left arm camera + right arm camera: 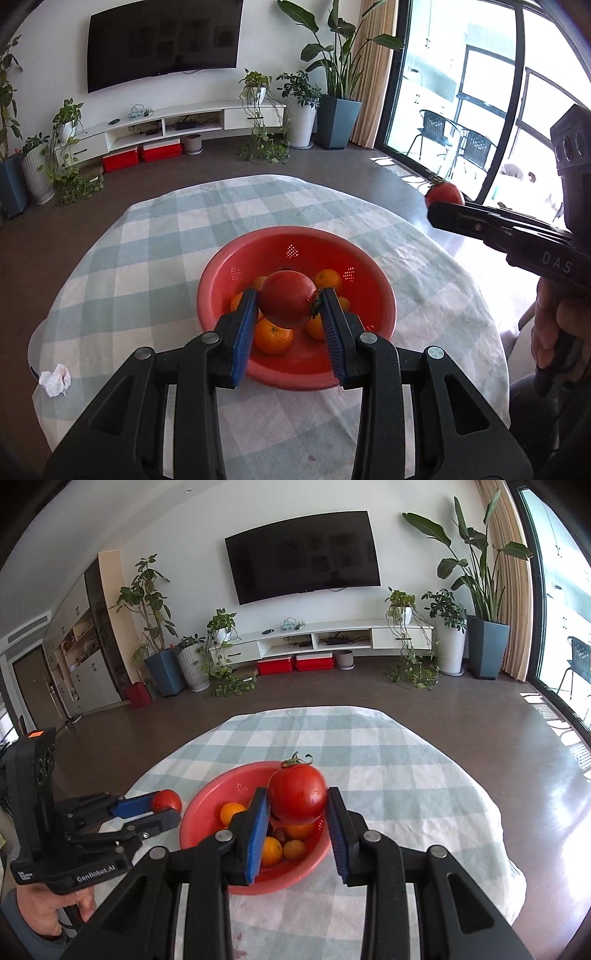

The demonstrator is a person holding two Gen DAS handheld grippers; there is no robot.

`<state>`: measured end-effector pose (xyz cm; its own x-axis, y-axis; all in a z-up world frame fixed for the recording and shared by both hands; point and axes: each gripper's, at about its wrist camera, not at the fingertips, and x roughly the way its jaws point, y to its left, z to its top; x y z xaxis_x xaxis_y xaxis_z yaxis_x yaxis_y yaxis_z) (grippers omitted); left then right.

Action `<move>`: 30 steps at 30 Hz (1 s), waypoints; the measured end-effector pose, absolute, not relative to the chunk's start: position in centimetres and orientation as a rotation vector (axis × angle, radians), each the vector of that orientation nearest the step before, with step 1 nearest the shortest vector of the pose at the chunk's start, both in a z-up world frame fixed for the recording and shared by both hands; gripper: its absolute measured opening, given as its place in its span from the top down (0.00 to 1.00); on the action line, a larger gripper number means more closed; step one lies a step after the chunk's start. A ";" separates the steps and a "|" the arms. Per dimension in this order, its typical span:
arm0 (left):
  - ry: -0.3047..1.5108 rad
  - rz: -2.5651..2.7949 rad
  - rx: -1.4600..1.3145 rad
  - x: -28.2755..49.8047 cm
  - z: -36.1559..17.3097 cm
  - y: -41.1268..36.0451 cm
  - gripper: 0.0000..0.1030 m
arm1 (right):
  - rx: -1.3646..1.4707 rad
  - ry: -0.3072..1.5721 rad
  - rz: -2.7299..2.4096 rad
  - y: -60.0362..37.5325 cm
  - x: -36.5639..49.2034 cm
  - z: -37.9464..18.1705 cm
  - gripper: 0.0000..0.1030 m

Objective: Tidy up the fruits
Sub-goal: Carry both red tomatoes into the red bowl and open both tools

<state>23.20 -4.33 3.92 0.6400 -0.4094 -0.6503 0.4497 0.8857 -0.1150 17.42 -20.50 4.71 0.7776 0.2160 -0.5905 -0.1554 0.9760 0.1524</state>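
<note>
Both grippers have a fruit each right now. The left gripper [288,308] has its blue-padded fingers [245,325] clamped on a big round red tomato [286,302], held in the air over the red plastic colander bowl [295,376]. The tomato's green stem end faces the right-hand pad, so the pads squeeze it roughly end to end. The right gripper [297,808] is closed on a second red tomato with a curly green stem [297,794], stem pointing up, also above the bowl but nearer its far rim.

Down in the bowl sit several small orange mandarins [273,336] plus a couple of dark reddish bits nobody could identify at this size. The bowl rests on the worktop with the pale green checked tablecloth [147,258], and a crumpled white tissue [55,378] lies near the left edge.

Looks like the tomatoes are being sorted out from the mandarins. To do it well, the person should keep the squeeze light, since ripe tomatoes bruise. Carry them level and clear of the rim, keep the two grippers apart, and set each down on bare cloth before letting go so it doesn't roll off.
</note>
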 end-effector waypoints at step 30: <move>0.819 -0.445 0.089 27.8 -4.3 -6.7 0.59 | -0.040 0.845 0.211 -17.1 24.3 -5.2 0.66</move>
<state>27.82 -6.74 -4.28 0.5964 -0.3493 -0.7227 0.4170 0.9042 -0.0930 24.32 -17.10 -5.22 0.6441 0.1692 -0.7460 -0.2013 0.9784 0.0481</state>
